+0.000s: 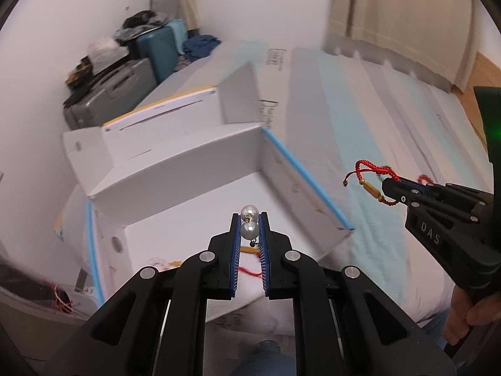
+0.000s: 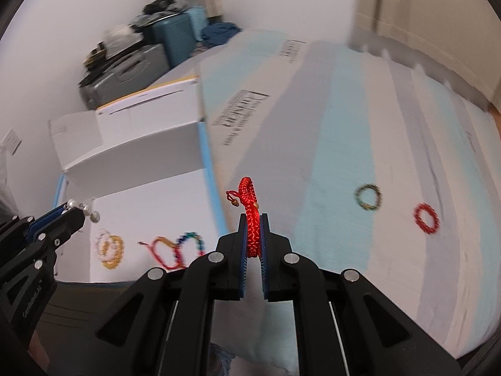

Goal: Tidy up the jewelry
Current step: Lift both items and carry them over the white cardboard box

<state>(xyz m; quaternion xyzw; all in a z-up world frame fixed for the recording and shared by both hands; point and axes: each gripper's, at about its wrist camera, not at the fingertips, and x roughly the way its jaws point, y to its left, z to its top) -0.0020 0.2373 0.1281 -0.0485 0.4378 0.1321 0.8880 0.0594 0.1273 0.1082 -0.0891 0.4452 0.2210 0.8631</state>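
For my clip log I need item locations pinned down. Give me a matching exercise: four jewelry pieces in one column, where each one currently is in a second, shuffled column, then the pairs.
Items
1. pearl earrings
2. red woven cord bracelet
3. yellow bead bracelet
4. red bead ring bracelet

Places
A. lying on the striped bed cover
B. clamped in the right tool
C. lying inside the white box
D. clamped in the left tool

Pairs: 1-D, 2-B, 3-C, 4-A
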